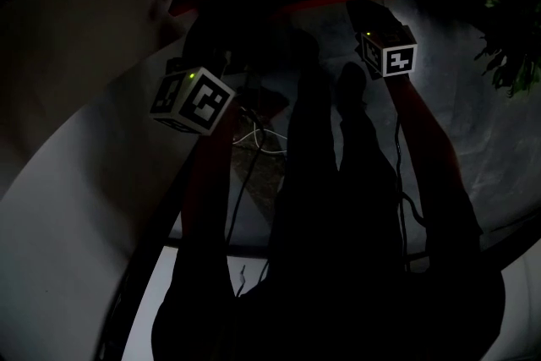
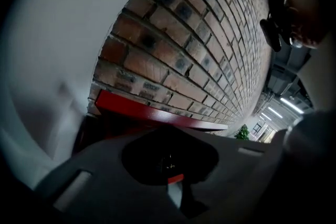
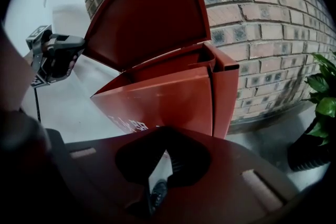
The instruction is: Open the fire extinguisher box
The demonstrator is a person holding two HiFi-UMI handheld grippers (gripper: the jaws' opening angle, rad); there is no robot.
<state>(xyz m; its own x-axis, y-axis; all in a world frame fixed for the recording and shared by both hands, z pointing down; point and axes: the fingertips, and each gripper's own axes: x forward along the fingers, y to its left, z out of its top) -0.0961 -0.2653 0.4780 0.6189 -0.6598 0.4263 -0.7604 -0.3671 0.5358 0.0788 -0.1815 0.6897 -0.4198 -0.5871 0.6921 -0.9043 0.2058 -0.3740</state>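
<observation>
The head view is almost black, and only thin red edges of the box [image 3: 168, 97] show at its far side. The box is red and stands on the floor [image 3: 262, 140] against the brick wall [image 3: 252, 18], with a plant [image 3: 320, 97] at its right. Its lid [image 3: 152, 13] is raised steeply. The left tongs [image 2: 176, 182] pinch the lid's left edge, but in their dark opening only a small red bit is visible. The right tongs [image 3: 160, 173] are released and hold nothing.
</observation>
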